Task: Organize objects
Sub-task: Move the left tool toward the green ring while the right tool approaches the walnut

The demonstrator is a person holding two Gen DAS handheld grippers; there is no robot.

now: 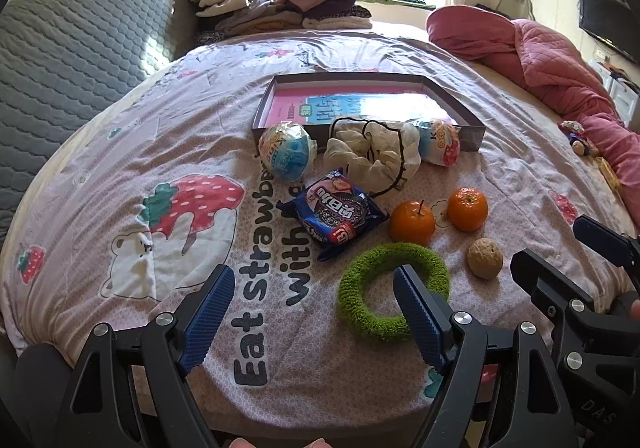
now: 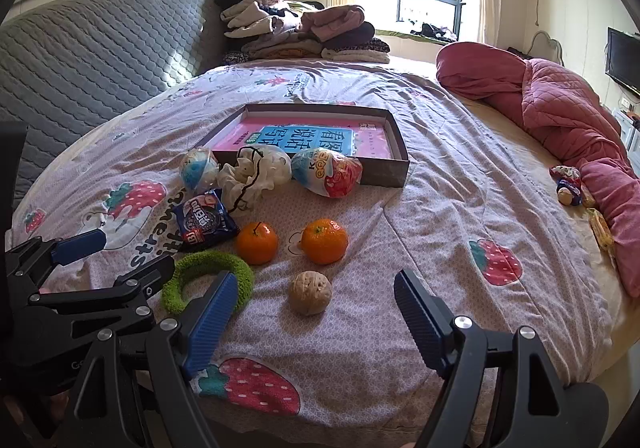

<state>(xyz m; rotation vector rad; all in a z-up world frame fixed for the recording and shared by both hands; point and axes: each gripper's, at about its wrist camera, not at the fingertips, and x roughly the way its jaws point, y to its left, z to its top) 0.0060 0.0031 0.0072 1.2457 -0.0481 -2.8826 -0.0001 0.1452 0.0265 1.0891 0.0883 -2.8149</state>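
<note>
left gripper [image 1: 314,314] jaws released, empty | green ring [image 1: 360,280] under its right jaw | right gripper [image 2: 312,318] jaws released | walnut [image 2: 310,292] just ahead between them

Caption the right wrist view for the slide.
Open right gripper over walnut, two oranges and boxed book beyond.

Bed [image 2: 440,175] w/ strawberry-print sheet. On it: shallow box [image 2: 400,167], 2 wrapped eggs [image 2: 328,171], white bag [image 2: 256,171], cookie pack [image 2: 204,219], 2 oranges [image 2: 324,240], walnut [image 2: 310,292], green ring [image 2: 240,268], pink quilt [image 2: 560,115], folded clothes pile [image 2: 304,31].
</note>
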